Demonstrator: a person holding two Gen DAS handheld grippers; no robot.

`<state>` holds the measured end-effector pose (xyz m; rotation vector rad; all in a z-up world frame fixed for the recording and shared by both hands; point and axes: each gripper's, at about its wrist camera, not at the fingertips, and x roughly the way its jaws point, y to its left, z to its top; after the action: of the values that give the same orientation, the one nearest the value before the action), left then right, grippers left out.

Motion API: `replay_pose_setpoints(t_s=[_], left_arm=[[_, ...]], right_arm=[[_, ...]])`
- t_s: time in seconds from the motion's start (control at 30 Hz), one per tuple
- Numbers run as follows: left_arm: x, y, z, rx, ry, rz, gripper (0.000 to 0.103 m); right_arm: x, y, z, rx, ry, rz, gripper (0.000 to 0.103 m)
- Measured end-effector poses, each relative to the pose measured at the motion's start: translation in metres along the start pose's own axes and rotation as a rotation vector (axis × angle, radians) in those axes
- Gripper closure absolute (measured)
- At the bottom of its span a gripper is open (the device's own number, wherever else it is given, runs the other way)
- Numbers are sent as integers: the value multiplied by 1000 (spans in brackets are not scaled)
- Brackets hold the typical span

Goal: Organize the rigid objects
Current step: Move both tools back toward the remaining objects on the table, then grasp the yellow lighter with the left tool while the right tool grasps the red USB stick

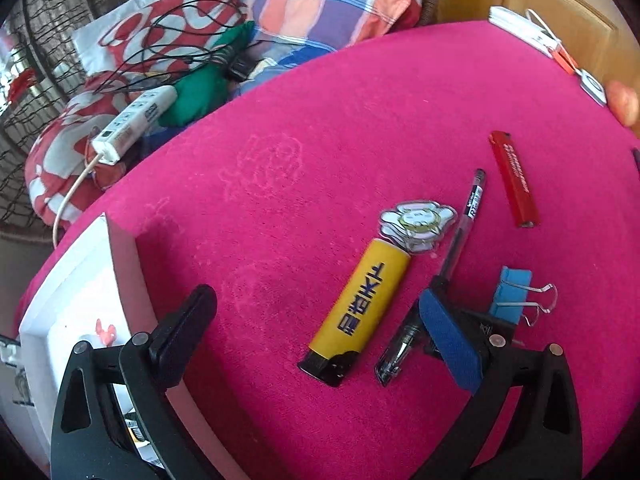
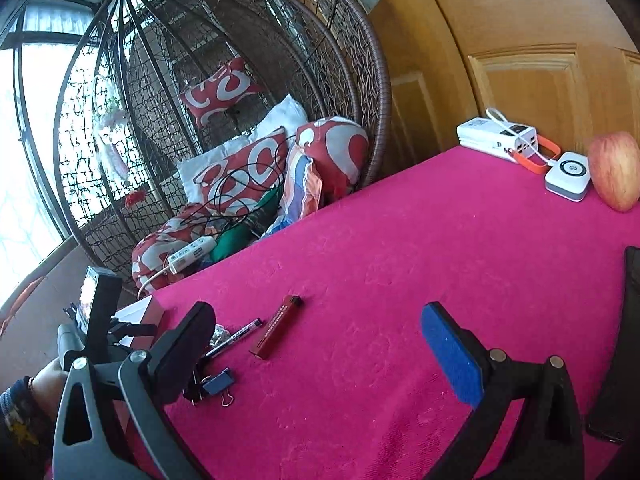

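Left wrist view gives us a table under a bright pink cloth (image 1: 320, 120), with a hanging wicker chair (image 2: 240, 60) behind it holding red-and-white cushions (image 1: 172, 12), a striped pillow (image 1: 328, 4) and a white power strip (image 1: 132, 124) trailing black cables. A wooden door (image 2: 520, 80) stands behind the far edge, where we see a white power bank (image 2: 496, 136), a small white square device (image 2: 568, 176) and an apple (image 2: 616, 168).

The left gripper (image 1: 320, 328) has its jaws spread wide — a yellow lighter (image 1: 360, 304) lies between them on the cloth, touching neither finger. The blue-padded finger (image 1: 448, 344) sits over a clear pen (image 1: 452, 256), and we cannot tell if it touches. A cartoon charm (image 1: 416, 222) lies against the yellow lighter's top end, a red lighter (image 1: 514, 180) lies apart beyond the pen, and a blue binder clip (image 1: 516, 296) lies just beside the padded finger. A white box (image 1: 72, 300) with a pink wall stands at the table's left edge.

The right gripper (image 2: 320, 340) also has its jaws spread wide and holds nothing — only bare cloth between them.

The yellow lighter carries dark blue characters that we cannot read with confidence; the red lighter's white lettering is too small, and the pen label shows "RT".
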<state>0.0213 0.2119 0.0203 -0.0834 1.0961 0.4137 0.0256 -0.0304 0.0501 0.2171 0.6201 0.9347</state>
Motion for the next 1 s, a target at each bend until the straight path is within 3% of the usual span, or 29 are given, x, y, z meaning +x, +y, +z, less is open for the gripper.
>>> replay_pose_setpoints(t_s=[0.17,0.37,0.5,0.53,0.6,0.67,0.73,0.83,1.0], left_arm=[[0,7,1,1,-16,-16,6],[12,23,3,-18,38,-39,6],[14,14,0,38,54,-32,6],[12,10,-1,56,47,-31,8],[9,7,-3,62,40,-57,24],[5,3,-3,57,41,-99,45],[1,-4,-4,68,34,-92,52],[-1,-10,-6,68,21,-67,55],[-2,-7,-10,17,4,-78,55]], right_arm=[[3,5,1,4,12,3,0],[4,8,3,12,24,23,0],[7,9,3,24,38,36,0],[8,10,2,23,41,38,0],[10,13,2,9,48,40,0],[15,16,1,-1,52,41,0],[24,19,0,-9,67,28,0],[53,31,-2,-66,141,-8,2],[105,68,-13,-235,240,-90,17]])
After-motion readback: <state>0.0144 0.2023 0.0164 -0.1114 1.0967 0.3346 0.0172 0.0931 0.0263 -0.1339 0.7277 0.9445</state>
